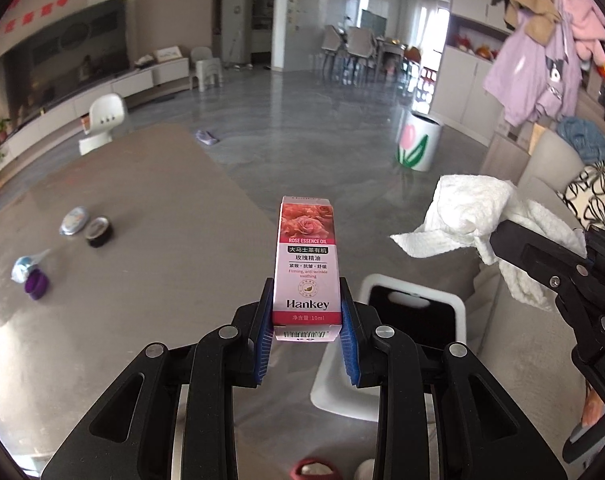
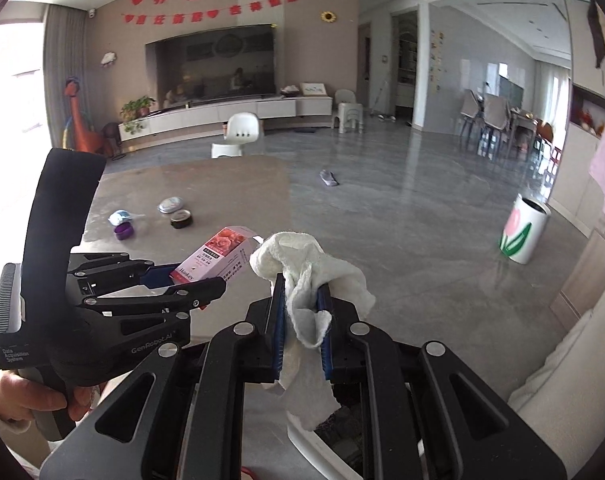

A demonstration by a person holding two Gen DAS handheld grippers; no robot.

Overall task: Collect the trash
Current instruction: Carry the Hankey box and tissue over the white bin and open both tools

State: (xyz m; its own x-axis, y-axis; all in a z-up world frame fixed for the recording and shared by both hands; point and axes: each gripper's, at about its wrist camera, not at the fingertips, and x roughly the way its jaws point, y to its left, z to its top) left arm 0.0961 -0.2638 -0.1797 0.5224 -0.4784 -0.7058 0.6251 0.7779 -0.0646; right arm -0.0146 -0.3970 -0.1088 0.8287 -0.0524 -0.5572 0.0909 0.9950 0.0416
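Note:
My left gripper (image 1: 306, 322) is shut on a pink rose-oil carton (image 1: 307, 264) and holds it upright above the table's near edge; the carton also shows in the right wrist view (image 2: 216, 256). My right gripper (image 2: 302, 312) is shut on a crumpled white tissue (image 2: 306, 264), also seen in the left wrist view (image 1: 470, 216), just right of the carton. A white bin with a dark inside (image 1: 412, 312) stands on the floor right below both grippers; its rim shows under the right gripper (image 2: 322, 446).
On the grey table (image 1: 142, 240) lie a foil lid (image 1: 75, 221), a small dark cup (image 1: 98, 232), a purple cup (image 1: 36, 284) and a blue-white wrapper (image 1: 24, 268). A tulip-print bin (image 1: 418, 140) stands on the floor far right. A sofa (image 1: 542, 184) is at right.

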